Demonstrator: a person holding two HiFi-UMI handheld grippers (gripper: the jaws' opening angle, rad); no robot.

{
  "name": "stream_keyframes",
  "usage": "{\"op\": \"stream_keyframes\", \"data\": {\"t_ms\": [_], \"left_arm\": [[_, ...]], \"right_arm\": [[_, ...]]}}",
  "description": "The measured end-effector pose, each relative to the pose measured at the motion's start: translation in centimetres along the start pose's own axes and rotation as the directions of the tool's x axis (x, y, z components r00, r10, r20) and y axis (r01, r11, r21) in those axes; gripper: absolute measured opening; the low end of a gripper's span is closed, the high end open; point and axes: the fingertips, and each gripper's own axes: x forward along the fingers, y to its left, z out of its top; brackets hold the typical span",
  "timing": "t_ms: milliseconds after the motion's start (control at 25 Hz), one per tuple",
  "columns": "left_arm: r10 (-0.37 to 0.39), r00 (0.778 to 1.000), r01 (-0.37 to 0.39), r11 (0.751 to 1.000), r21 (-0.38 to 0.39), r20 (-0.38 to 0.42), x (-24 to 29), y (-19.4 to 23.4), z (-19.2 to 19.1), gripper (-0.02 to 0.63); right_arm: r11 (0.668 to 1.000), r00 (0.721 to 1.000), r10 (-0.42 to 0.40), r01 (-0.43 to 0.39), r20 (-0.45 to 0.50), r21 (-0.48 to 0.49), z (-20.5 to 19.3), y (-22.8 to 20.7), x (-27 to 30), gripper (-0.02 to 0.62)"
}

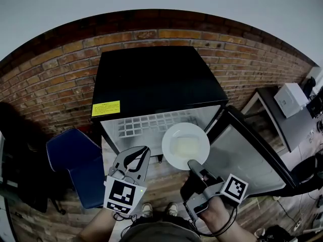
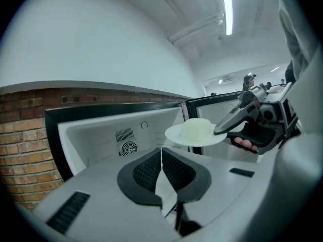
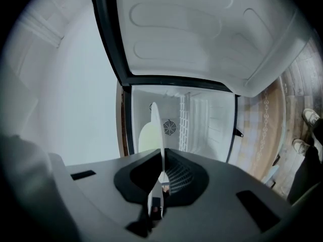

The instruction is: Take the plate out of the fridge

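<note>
Two tools hang before the open fridge (image 1: 151,79): the right gripper (image 1: 192,163) pinches the white plate (image 1: 185,145) by its rim, and the left gripper (image 1: 145,150) is pressed together, empty.

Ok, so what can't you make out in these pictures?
- Lump on the plate: what it is; too blurred in every view.
- Sticker on the fridge: print too small, head view.
- White box on the desk: what it is; too small and warped near the head view's right edge.

White plate (image 1: 195,131), black fridge (image 1: 151,79), red brick wall (image 1: 45,84), blue chair (image 1: 75,160)
</note>
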Motion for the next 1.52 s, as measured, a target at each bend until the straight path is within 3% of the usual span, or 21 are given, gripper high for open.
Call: {"op": "stream_keyframes", "data": {"t_ms": [280,760,1520], "left_arm": [[-0.030,1.000,0.030,0.999,0.043,-0.008,-0.8,-2.4,-0.2,0.021],[-0.036,0.996,0.037,0.999,0.012,-0.083,-1.5,-3.7,-3.2,0.021],[-0.039,0.996,0.039,0.999,0.001,-0.085,-0.7,-3.9,-3.2,0.021]], "right_arm": [[0.999,0.999,-0.040,0.039,-0.036,-0.022,-1.1,-2.1,-1.7,0.032],[0.993,0.991,-0.113,0.115,-0.071,0.025,-2.2,-6.4,-2.8,0.032],[0.994,0.989,-0.109,0.111,-0.099,0.014,-1.6,-6.6,-2.0,0.032]]}}
